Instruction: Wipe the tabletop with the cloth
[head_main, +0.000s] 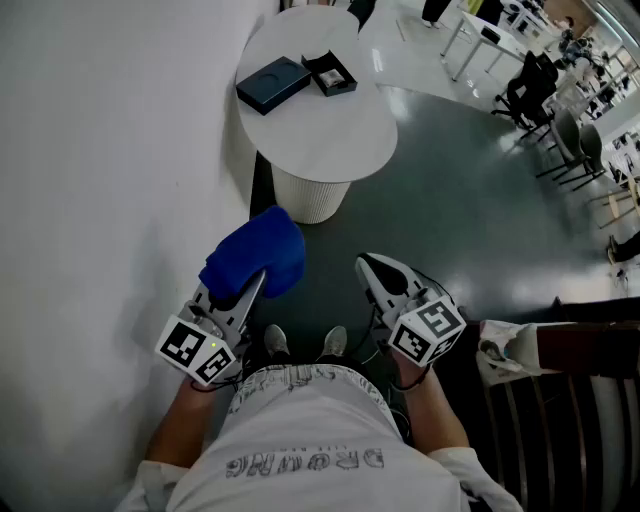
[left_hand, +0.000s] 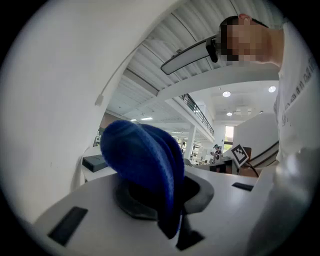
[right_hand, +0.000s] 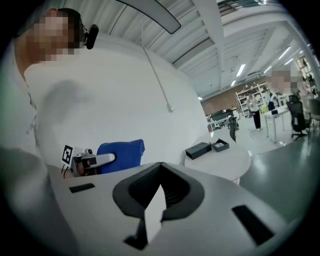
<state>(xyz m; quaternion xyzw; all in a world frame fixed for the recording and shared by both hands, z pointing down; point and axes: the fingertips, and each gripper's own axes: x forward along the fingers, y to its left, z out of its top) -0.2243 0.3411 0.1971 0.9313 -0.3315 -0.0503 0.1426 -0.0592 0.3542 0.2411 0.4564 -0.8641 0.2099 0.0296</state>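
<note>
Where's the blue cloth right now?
The blue cloth is clamped in the left gripper, low left in the head view, short of the round table.

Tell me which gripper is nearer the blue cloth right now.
Left. The left gripper is shut on the blue cloth, which bunches up over its jaws. The right gripper is off to the cloth's right, not touching it, with its jaws together and empty.
</note>
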